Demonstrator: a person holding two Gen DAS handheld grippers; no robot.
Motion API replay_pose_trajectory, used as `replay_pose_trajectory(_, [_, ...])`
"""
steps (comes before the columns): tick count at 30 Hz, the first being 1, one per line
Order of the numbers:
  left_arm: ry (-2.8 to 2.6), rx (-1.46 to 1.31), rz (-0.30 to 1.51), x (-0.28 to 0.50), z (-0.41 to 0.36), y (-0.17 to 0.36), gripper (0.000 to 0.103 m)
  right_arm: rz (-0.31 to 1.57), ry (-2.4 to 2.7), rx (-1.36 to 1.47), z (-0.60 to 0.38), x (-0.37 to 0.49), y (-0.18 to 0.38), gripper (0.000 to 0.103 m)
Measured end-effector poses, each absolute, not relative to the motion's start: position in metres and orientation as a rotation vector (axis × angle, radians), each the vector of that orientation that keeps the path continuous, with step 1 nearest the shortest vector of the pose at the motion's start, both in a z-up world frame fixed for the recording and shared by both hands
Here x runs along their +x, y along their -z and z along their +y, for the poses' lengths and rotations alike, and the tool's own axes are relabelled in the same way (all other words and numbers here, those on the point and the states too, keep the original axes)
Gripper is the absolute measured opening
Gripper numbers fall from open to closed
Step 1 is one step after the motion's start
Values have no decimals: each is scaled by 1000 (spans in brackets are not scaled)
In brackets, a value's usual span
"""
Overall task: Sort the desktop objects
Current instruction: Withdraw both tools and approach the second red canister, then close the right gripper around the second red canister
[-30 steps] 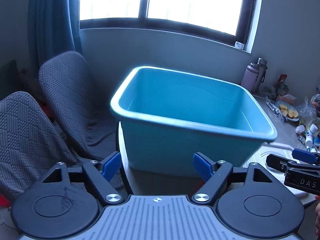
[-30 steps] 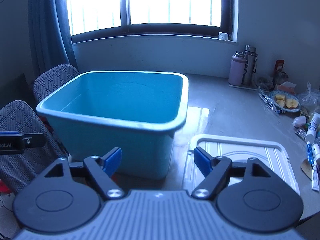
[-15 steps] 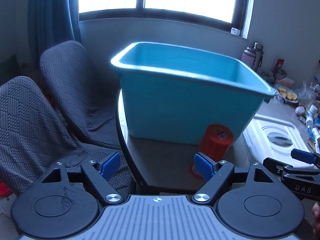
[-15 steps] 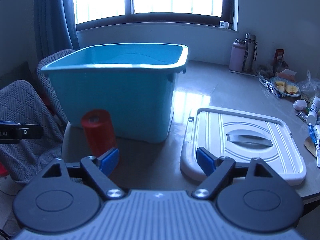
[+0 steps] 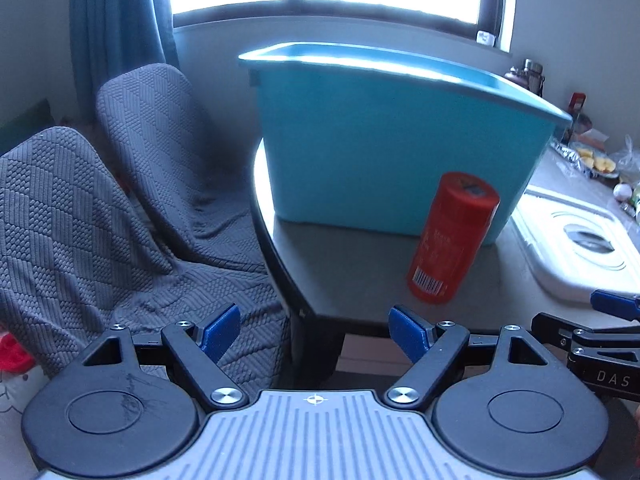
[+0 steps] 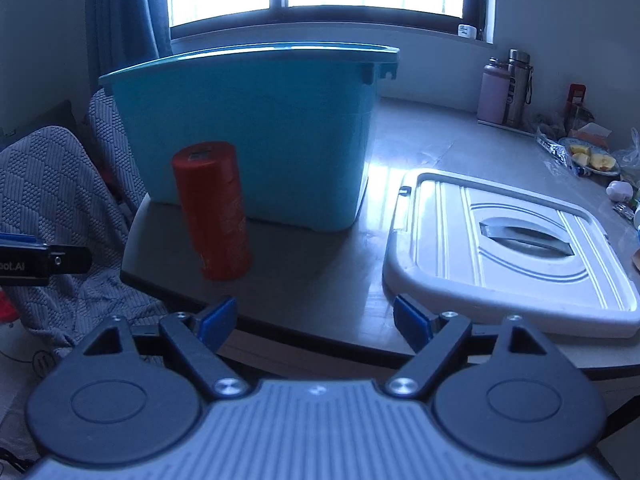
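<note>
A red cylindrical canister [image 5: 452, 240] [image 6: 212, 212] stands upright on the grey table [image 5: 352, 272], just in front of a large teal tub [image 5: 380, 140] [image 6: 260, 128]. My left gripper [image 5: 316, 328] hangs open off the table's near left edge, with the canister ahead and to its right. My right gripper [image 6: 315, 322] is open at the table's front edge; the canister is ahead to its left, a white lid [image 6: 508, 248] ahead to its right. Nothing sits between either pair of fingers.
Two chairs under grey covers [image 5: 80, 220] stand left of the table. Bottles [image 6: 508, 88], a plate of fruit [image 6: 592, 160] and small clutter crowd the far right. The tub hides what lies behind it.
Both grippers have sunk from above the tub's rim to about table-edge height. The red canister and the table's front edge have come into view; the tub's inside no longer shows.
</note>
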State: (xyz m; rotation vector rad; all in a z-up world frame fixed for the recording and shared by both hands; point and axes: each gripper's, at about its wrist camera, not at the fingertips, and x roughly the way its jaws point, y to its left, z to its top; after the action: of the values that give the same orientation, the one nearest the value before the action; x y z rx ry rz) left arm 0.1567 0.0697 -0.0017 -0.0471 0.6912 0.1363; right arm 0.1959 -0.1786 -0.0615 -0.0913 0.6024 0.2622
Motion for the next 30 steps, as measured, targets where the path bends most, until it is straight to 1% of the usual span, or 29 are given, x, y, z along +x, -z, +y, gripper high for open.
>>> replay_pose_trajectory(30, [-248, -107, 648, 163, 91, -4, 83, 573, -343, -100, -159, 215, 64, 85])
